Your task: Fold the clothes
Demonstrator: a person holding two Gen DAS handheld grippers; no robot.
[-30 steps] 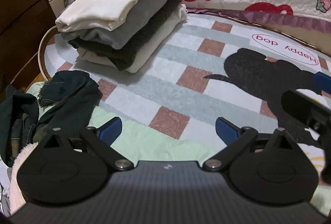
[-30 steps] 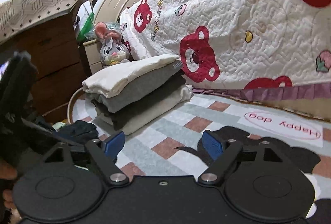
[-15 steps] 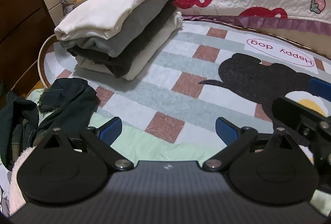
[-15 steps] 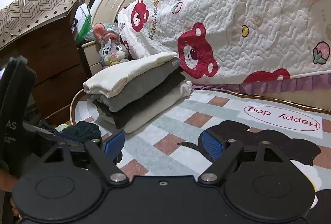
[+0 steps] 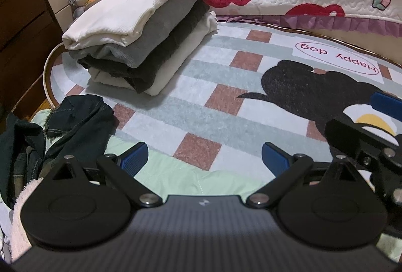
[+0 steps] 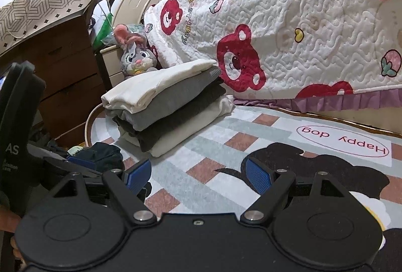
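Clothes are lying in two places on the rug (image 5: 160, 118): a folded stack (image 5: 140, 45) near the bed, and a loose dark garment (image 5: 75, 121) at the left edge, beside a pale green cloth (image 5: 170, 171). The left tongs (image 5: 204, 156) and the right tongs (image 6: 198, 175) are both standing wide and holding nothing. The dark garment is looking soft and limp — probably light, so it is best taken by a hem or corner.
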